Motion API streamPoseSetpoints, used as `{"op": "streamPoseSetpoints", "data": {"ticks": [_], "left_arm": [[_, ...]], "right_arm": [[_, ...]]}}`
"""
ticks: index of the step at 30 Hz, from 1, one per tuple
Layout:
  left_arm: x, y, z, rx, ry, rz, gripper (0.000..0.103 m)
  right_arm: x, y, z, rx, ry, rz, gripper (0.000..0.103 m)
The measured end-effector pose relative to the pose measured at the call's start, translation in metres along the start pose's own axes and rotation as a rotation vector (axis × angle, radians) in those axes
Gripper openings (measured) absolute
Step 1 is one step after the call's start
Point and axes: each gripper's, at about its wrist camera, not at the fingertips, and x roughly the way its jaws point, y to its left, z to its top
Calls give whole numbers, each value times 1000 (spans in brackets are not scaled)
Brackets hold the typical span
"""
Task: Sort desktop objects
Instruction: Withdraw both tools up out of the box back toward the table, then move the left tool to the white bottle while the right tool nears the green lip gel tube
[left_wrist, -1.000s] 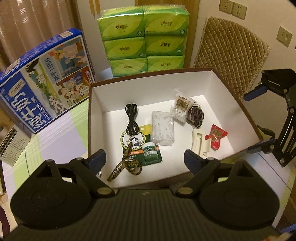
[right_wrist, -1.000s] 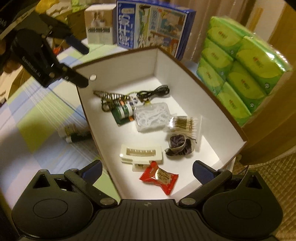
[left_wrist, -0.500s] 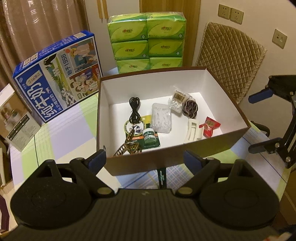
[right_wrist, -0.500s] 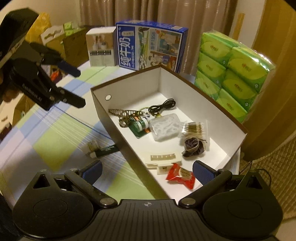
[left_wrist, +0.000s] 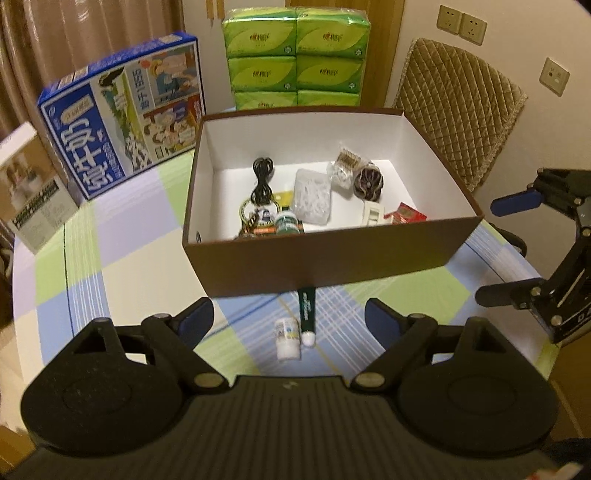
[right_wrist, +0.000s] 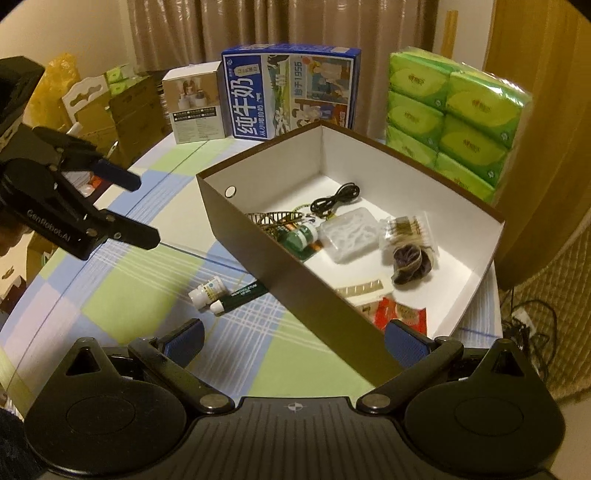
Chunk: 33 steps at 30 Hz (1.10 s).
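While box (left_wrist: 325, 258) holds most items, my grippers (left_wrist: 289, 320) (right_wrist: 293, 339) hang wide open, empty; next: near bottle (left_wrist: 287, 336), tube (left_wrist: 306, 316).

Ahead of my jaws and off to their left I see a blue milk carton (left_wrist: 122, 114) standing on the checked tablecloth (left_wrist: 122, 266), with a small white product box (left_wrist: 31, 188) just beside it. Straight ahead, 6 green tissue packs (left_wrist: 295, 55) are stacked. A quilted chair back (left_wrist: 458, 107) sits ahead-right, under 3 wall sockets (left_wrist: 461, 24).
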Motion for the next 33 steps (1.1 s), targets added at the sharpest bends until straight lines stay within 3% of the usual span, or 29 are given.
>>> {"op": "streamPoseSetpoints", "data": {"ticks": [12, 20, 28, 33], "left_arm": [[-1, -3, -38, -51, -16, 22, 80], [14, -3, -58, -81, -1, 59, 76], [30, -4, -66, -65, 11, 83, 72], [45, -3, -71, -51, 36, 83, 59]], "right_arm": [[-1, 17, -21, 143, -56, -76, 101], [13, 18, -43, 291, -37, -98, 101], [32, 17, -55, 340, -7, -112, 101], [45, 18, -58, 352, 3, -124, 101]]}}
